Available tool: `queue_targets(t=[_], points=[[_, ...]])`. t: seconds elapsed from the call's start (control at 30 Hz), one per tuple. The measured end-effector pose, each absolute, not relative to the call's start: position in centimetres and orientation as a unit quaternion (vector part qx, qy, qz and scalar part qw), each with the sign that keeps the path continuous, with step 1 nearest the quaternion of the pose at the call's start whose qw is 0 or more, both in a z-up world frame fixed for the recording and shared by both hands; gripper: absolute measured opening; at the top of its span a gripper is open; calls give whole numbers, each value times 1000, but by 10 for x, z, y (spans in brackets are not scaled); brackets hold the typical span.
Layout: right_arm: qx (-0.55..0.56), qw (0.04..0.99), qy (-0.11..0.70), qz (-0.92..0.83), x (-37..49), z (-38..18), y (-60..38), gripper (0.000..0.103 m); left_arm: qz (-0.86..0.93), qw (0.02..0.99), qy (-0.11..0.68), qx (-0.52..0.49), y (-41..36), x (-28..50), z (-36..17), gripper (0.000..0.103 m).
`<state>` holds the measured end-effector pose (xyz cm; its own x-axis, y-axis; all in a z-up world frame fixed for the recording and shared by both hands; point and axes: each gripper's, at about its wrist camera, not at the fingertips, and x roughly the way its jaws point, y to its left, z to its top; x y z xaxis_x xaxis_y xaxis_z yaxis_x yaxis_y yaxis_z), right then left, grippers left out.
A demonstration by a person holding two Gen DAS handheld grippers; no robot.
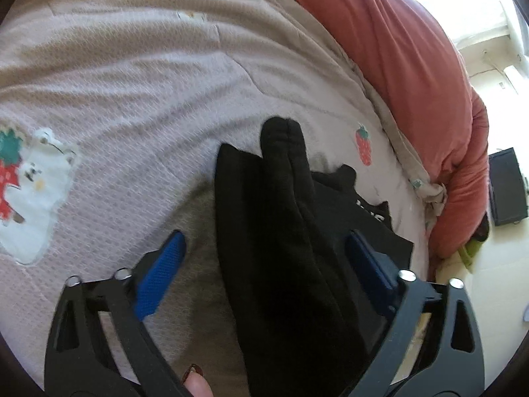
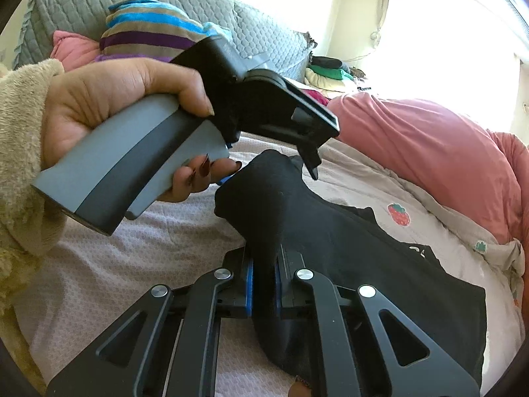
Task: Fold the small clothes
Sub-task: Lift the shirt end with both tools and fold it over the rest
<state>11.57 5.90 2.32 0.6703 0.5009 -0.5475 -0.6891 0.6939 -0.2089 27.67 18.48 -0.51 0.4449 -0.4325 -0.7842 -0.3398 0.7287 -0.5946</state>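
Right gripper has its blue pads clamped tight on a bunched fold of the black garment, pinched fabric rising between the jaws toward the left gripper. Left gripper stands wide, blue pads well apart on either side of a raised ridge of the same black garment; the ridge runs up the gap between the fingers, pads not visibly pressing it. In the right wrist view the left gripper is held by the left hand on its grey handle, a fuzzy beige sleeve at the wrist, its tip low over the top of the lifted black fold. Rest of the garment lies spread on the pale pink bed cover, to the right, with white lettering partly visible, too cut off to read. Strawberry print on the cover just beside the garment. Salmon-pink duvet heaped along the far right edge of the bed. Grey quilted headboard cover and a striped cushion behind the left hand
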Motion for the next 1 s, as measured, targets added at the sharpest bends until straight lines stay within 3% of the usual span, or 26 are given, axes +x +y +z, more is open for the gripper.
queue_targets(t=[0.03, 0.13, 0.3, 1.0], points=[[-200, 892, 231, 334, 116, 24, 57, 8, -35, 762, 531, -369, 181, 279, -6, 66], [-191, 896, 227, 331, 115, 28, 51, 7, -41, 766, 539, -349, 166, 283, 0, 46], [-174, 907, 215, 318, 112, 35, 33, 7, -33, 801, 522, -291, 138, 283, 28, 25], [-26, 945, 214, 246, 119, 56, -83, 7, -62, 854, 489, -169, 8, 288, 103, 23]])
